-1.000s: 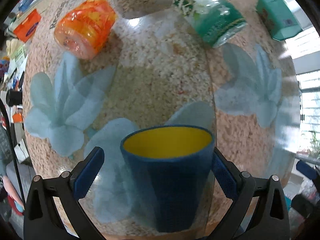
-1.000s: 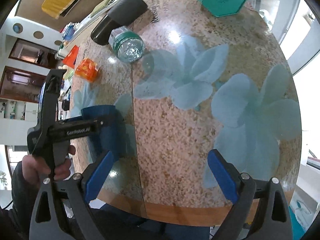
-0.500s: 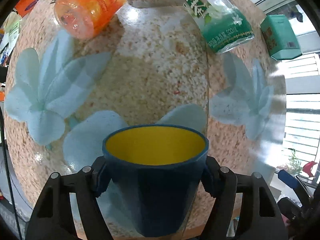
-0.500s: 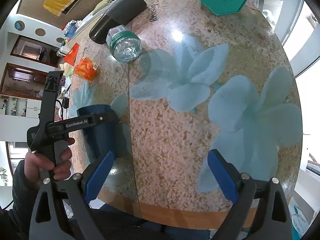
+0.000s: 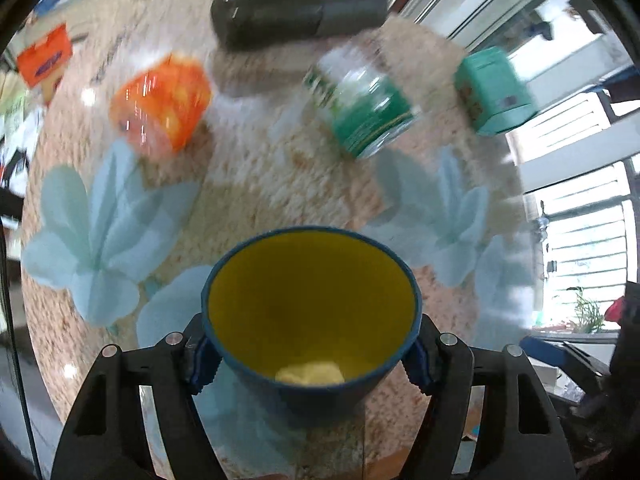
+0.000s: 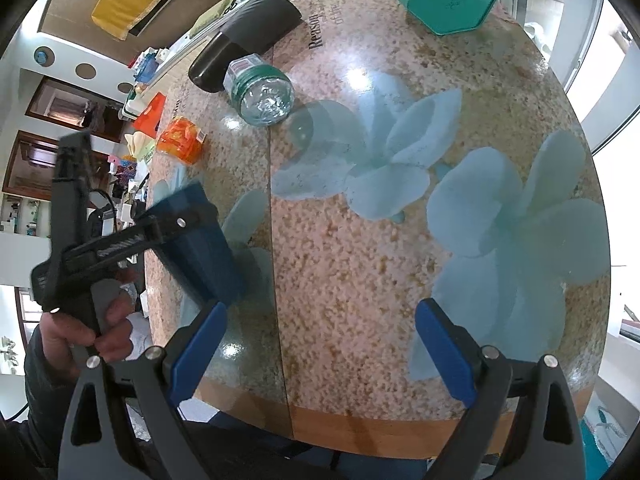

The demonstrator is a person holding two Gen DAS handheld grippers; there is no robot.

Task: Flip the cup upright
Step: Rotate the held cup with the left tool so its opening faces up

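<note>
Left gripper (image 5: pixel 308 354) jaws pinch the blue plastic cup with yellow inside (image 5: pixel 310 316), mouth tilted up, lifted over the speckled flower-print desk (image 5: pixel 256 184) edge. Flip looks nearly done; set-down and release remain. Right gripper (image 6: pixel 320 354) jaws spread, empty, beside the cup.

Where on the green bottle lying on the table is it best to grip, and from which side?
Grip the green bottle across its round middle, from above. It lies on its side, a dark cylinder touching behind, so probably only the top is free.
</note>
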